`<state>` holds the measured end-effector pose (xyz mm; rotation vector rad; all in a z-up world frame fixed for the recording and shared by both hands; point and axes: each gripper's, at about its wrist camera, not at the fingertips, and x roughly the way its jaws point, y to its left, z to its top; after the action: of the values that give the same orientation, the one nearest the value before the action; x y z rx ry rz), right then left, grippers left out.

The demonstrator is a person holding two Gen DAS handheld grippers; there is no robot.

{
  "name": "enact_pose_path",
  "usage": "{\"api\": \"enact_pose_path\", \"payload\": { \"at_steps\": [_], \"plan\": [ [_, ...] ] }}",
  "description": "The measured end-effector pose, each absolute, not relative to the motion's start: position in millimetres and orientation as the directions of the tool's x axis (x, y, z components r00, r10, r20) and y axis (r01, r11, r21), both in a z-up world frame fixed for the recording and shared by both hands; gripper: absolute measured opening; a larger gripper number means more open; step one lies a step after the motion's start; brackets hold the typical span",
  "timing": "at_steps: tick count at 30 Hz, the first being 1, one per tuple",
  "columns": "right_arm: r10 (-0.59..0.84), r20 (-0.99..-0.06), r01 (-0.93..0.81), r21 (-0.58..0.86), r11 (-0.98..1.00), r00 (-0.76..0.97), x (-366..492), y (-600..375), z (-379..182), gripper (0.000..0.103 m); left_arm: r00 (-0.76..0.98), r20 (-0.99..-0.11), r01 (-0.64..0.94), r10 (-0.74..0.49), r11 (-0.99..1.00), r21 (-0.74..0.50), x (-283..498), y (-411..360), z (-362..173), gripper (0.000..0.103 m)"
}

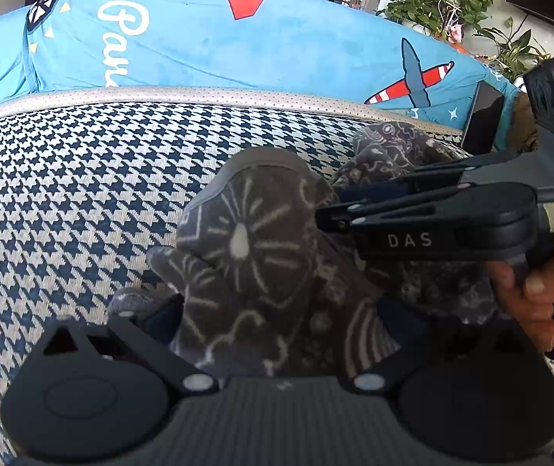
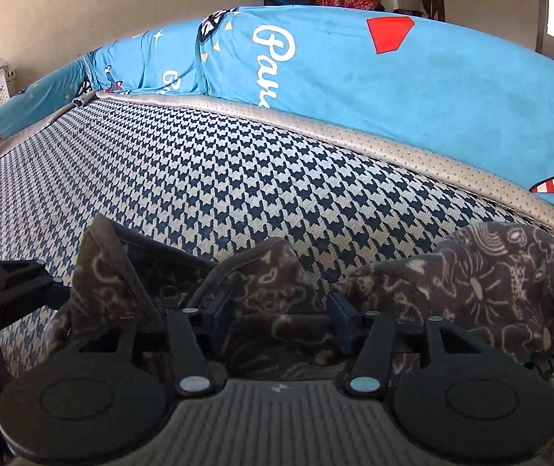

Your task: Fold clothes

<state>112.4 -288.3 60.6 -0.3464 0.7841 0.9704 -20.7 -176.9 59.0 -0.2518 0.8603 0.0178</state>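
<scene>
Houndstooth cushion point(image 2: 238, 163) bears the garment point(image 1: 253, 256). It is bunched between both grippers: left point(image 1: 277, 310) and right point(image 2: 281, 310) each clamped on its cloth, right gripper touching nearest.

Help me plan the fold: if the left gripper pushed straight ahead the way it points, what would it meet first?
Likely the dark patterned garment, already bunched between the left gripper fingers. Past it lies the houndstooth cushion, then the blue cover. The right gripper reaches in from the side; depth unclear.
</scene>
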Motion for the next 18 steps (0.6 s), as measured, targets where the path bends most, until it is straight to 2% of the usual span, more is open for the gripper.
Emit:
{"api": "enact_pose_path", "payload": {
  "at_steps": [2,5,11,18],
  "plan": [
    [0.602,-0.731,-0.845,0.064,0.53,0.322,109.7,-287.9,59.0,0.021,0.653,-0.752,-0.117,-0.089,0.969,-0.217,-21.1,-175.2,58.8,0.103],
    [0.613,-0.712,-0.844,0.054,0.533,0.342,106.8,-289.3,62.1,0.011,0.655,-0.75,-0.119,-0.091,0.968,-0.221,-21.0,-173.0,59.3,0.103],
    [0.681,-0.597,-0.8,0.106,0.591,0.424,109.3,-305.8,92.4,0.008,0.674,-0.733,-0.151,-0.09,0.955,-0.255,-16.1,-163.9,61.5,0.103],
    [0.74,-0.419,-0.748,0.187,0.637,0.526,109.1,-324.9,134.0,0.007,0.729,-0.684,-0.147,-0.036,0.967,-0.209,-8.9,-168.2,75.6,0.103]
  ]
}}
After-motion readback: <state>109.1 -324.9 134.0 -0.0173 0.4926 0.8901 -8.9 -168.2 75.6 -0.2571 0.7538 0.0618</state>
